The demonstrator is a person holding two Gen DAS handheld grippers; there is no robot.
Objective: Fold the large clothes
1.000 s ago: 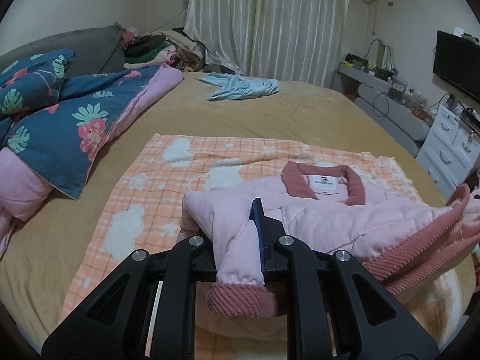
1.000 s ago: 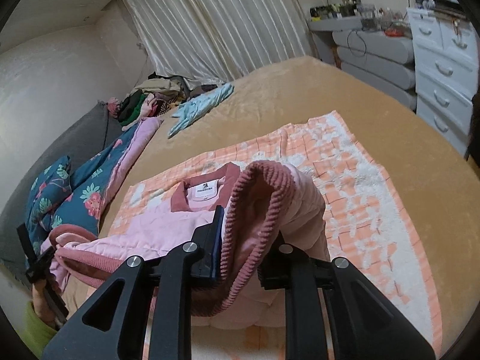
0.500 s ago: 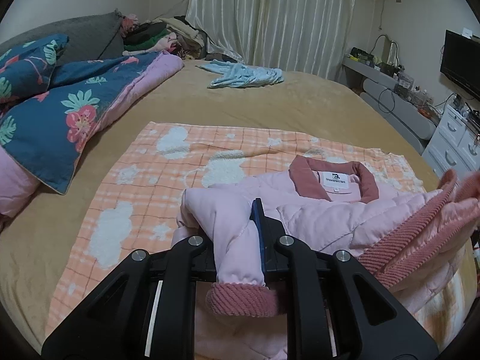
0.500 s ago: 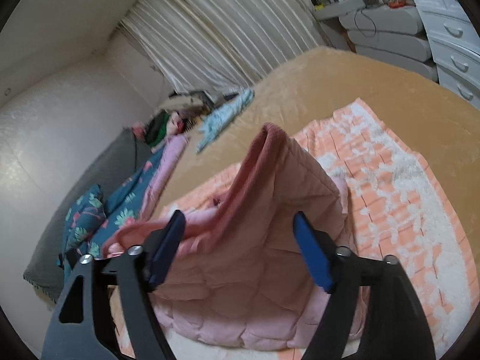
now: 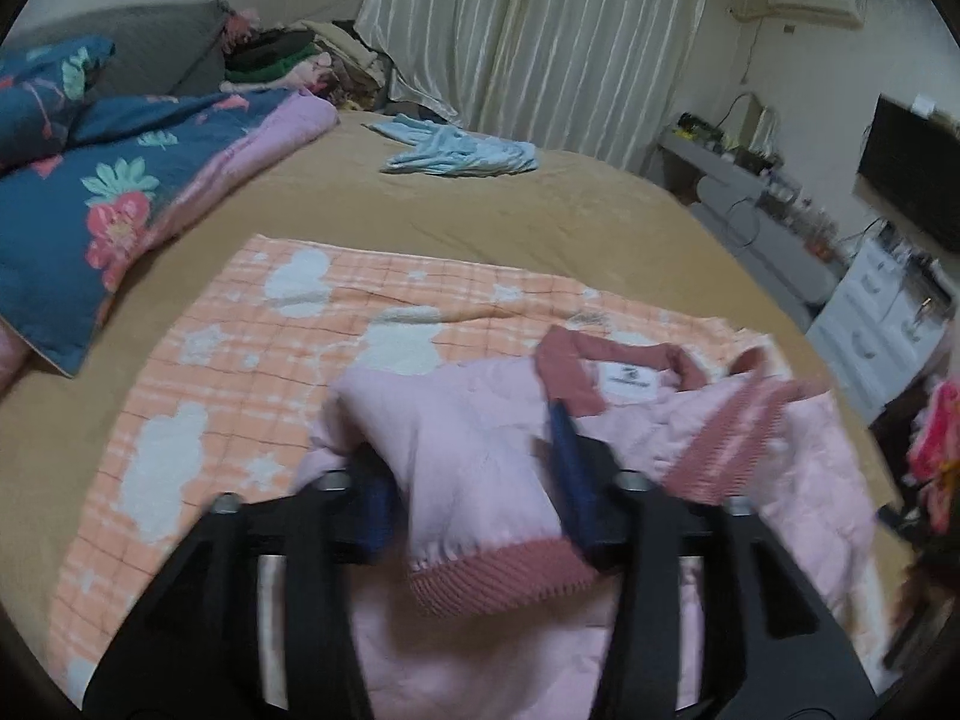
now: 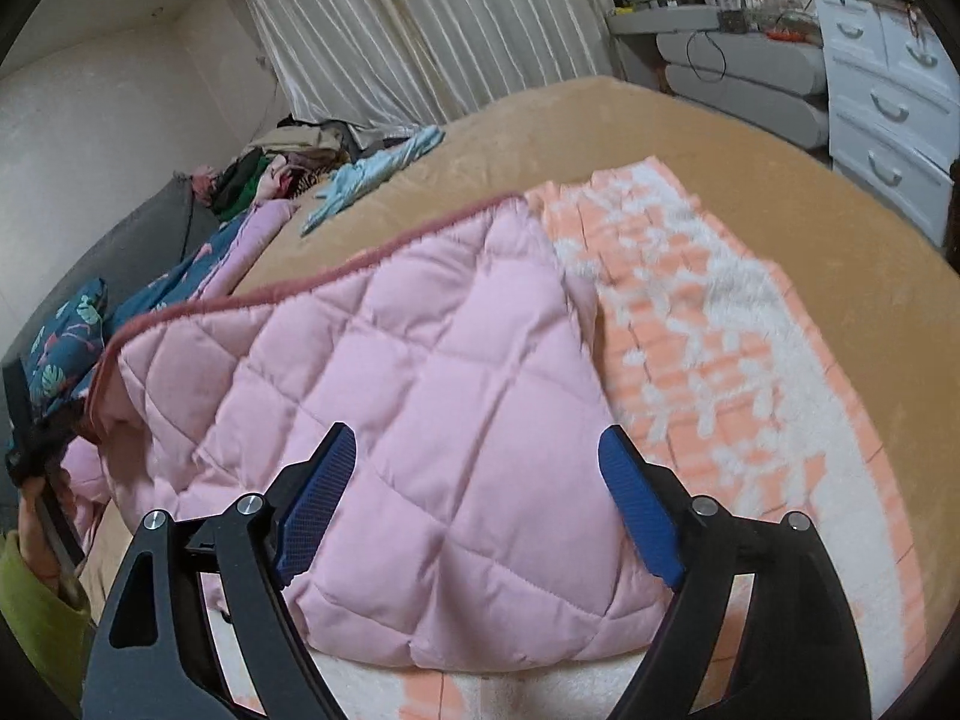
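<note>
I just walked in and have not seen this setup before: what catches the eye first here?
The pink quilted jacket comes first, lying on the peach checked blanket in the middle of the tan bed. Next the two black claws with blue pads: the left claw open around a ribbed cuff, the right claw open over the quilting. A floral quilt lies at the left.

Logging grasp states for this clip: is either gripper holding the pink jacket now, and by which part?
Neither. Both grippers' fingers have just opened: the left gripper straddles the sleeve cuff, the right gripper the quilted pink jacket.
</note>
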